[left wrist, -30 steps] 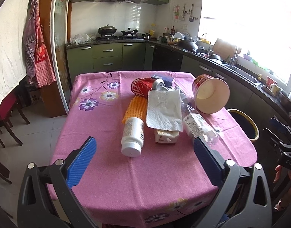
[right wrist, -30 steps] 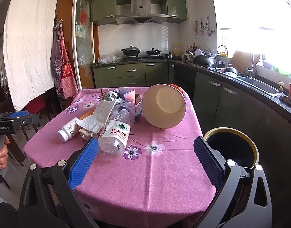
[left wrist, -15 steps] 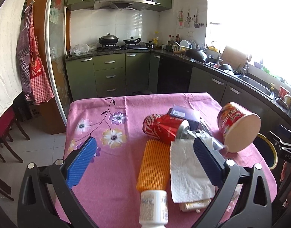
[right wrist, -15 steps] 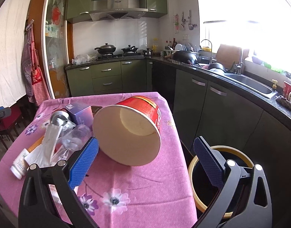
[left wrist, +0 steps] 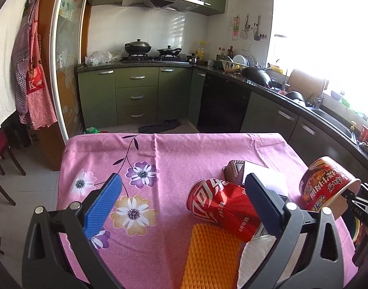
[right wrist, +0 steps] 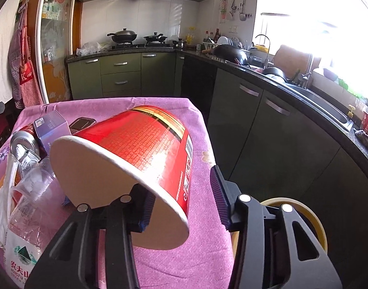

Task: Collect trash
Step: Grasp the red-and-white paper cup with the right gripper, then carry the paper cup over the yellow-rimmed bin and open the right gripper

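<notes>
A red paper noodle cup lies on its side on the pink tablecloth. My right gripper is partly closed around its rim: the left finger is inside the mouth, the right finger stands a little off the outer wall. The cup also shows in the left wrist view. My left gripper is open and empty above the table, with a crushed red cola can and an orange ribbed piece between its fingers. A yellow-rimmed trash bin stands beside the table.
A clear plastic bottle, a silver can and a purple box lie left of the cup. White paper and a dark packet lie by the cola can. Green cabinets and a counter surround the table.
Both grippers moved forward over the table. The right gripper has narrowed and its left finger has entered the noodle cup's mouth. The left gripper stayed open.
</notes>
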Tool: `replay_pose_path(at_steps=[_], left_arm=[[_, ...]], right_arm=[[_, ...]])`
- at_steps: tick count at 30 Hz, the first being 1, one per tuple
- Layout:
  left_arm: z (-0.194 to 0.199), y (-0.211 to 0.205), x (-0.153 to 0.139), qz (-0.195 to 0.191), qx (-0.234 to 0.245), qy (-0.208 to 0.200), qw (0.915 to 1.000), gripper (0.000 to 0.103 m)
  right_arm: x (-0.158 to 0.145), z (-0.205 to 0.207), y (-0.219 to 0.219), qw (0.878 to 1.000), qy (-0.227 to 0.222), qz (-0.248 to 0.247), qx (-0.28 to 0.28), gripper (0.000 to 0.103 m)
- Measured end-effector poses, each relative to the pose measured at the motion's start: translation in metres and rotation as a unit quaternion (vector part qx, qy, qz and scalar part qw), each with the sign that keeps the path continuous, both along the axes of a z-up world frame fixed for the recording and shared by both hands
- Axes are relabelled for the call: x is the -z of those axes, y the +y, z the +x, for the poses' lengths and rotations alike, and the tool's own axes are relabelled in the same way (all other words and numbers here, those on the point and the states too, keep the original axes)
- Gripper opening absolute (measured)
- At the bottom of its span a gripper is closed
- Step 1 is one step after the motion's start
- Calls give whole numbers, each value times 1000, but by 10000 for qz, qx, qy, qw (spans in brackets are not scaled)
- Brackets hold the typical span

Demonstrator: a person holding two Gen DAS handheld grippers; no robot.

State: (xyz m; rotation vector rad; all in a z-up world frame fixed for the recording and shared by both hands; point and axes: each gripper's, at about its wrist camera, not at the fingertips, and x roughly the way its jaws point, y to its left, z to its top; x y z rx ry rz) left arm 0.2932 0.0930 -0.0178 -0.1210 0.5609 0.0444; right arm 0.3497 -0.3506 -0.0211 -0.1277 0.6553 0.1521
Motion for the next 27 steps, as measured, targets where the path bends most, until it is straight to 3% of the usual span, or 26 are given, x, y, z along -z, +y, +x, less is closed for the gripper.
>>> replay_pose_path(at_steps=[1,3,9,14,17,20,23,27], left_arm=[[1,-1,3,-7,54,53,10000,97],[2,-2,6,-26,121,102,9999,97],[-3,4,5,-167,219,-9,9996,97],[-5,9,4,-239,209,-54,9995,97],[-8,10,2,-269,222,-106,9993,97],[-10,8,0,-221,227,-165,9994,97],[-11,6,-1,-200,265,-183,9993,97],[-11,3,0,-202,327,-173,9991,97]], right_arm=[[0,2,0,10000,-5,-22,10,36],[-1,5,-1,10000,-59,-35,50,8],[-13,18,-8,9987,397,183,-243,6],[-51,42,-35,9886,1337,240,-645,5],[-73,60,-70,9782,2013,6,-516,5],[-76,73,-118,9639,2661,-128,-52,5],[-54,78,-173,9392,3411,-17,392,5],[-7,76,-223,9097,4072,74,812,5]])
